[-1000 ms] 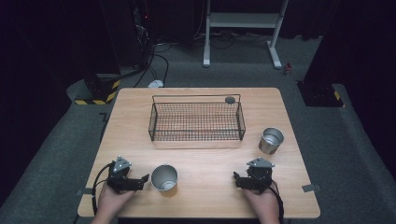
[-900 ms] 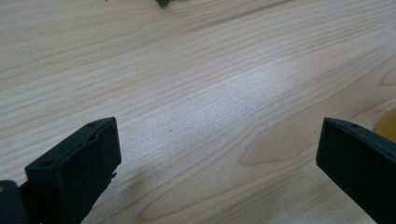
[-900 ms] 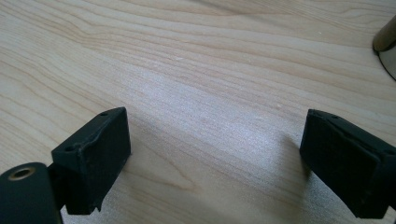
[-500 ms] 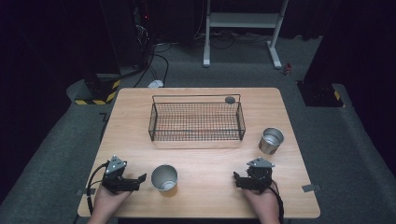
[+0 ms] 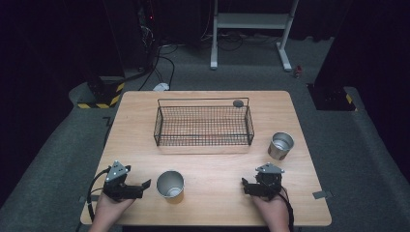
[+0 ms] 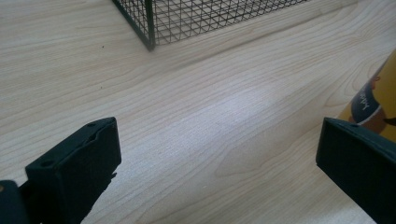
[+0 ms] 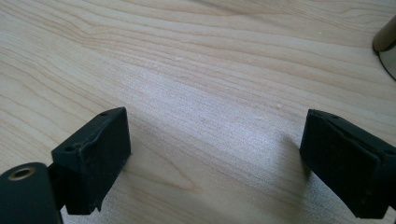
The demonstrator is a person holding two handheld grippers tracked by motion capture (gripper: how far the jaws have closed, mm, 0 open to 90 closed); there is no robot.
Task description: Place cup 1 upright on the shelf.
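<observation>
High view, upright can (image 5: 170,184) mouth up, left gripper (image 5: 143,185) and right gripper (image 5: 245,186) fingers apart, empty.

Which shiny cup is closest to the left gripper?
The cup at the table's front, just beside the left gripper. The other cup stands far off, right of the wire basket.

I see two black grippers. The left gripper (image 5: 145,184) and the right gripper (image 5: 244,185) each wear a grey three-cornered plate on top. Each has two chunky black jaws with small screw holes. A black cable loops from each, toward 6 o'clock.
</observation>
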